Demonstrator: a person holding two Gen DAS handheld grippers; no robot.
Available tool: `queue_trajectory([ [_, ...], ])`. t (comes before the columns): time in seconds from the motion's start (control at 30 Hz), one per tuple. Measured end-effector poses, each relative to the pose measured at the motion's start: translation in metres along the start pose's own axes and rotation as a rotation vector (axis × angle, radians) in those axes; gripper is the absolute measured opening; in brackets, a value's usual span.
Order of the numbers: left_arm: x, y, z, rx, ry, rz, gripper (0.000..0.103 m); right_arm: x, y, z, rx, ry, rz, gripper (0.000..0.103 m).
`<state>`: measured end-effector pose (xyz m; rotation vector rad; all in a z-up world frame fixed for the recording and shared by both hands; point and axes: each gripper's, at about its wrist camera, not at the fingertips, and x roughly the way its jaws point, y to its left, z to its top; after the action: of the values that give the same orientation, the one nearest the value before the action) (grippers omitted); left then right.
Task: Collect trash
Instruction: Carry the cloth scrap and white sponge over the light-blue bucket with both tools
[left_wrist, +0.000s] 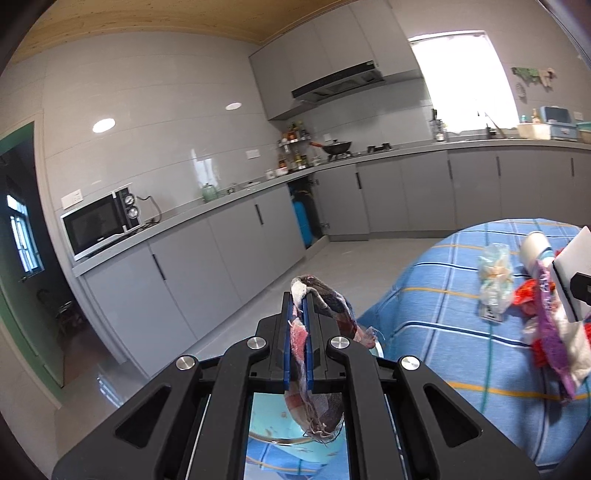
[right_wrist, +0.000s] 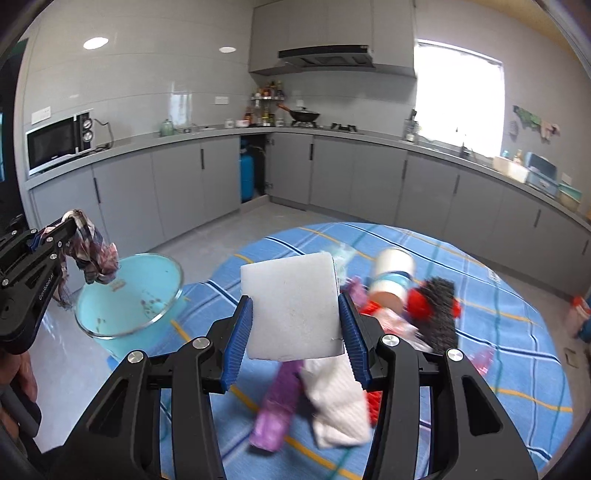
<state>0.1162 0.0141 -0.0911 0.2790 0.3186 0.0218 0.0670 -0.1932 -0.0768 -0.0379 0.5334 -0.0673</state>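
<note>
My left gripper (left_wrist: 299, 297) is shut on a frayed plaid rag (left_wrist: 327, 308), which hangs from its tips. In the right wrist view that left gripper (right_wrist: 64, 225) holds the rag (right_wrist: 92, 254) just above the rim of a light blue bin (right_wrist: 129, 295) beside the table. My right gripper (right_wrist: 295, 299) is shut on a white foam block (right_wrist: 291, 306), lifted over the trash pile. From the left wrist view the block (left_wrist: 570, 266) shows at the right edge. The bin (left_wrist: 280, 439) appears under the left gripper's frame.
A round table with a blue plaid cloth (right_wrist: 498, 332) bears a purple wrapper (right_wrist: 277, 406), crumpled white paper (right_wrist: 336, 410), a black brush (right_wrist: 439, 314), a paper cup (right_wrist: 391, 277) and a clear plastic bag (left_wrist: 495, 280). Grey kitchen cabinets (right_wrist: 184, 177) ring the tiled floor.
</note>
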Motion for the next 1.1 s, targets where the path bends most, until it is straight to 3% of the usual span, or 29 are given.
queue_trajectory([
  [0.5,0.036,0.052,-0.004,-0.031,0.070,0.142,0.005,0.040,0.046,0.022,-0.044,0.009,0.119,0.047],
  [1.1,0.075,0.075,-0.006,-0.024,0.147,0.194,0.006,0.081,0.095,0.045,-0.086,0.033,0.222,0.047],
])
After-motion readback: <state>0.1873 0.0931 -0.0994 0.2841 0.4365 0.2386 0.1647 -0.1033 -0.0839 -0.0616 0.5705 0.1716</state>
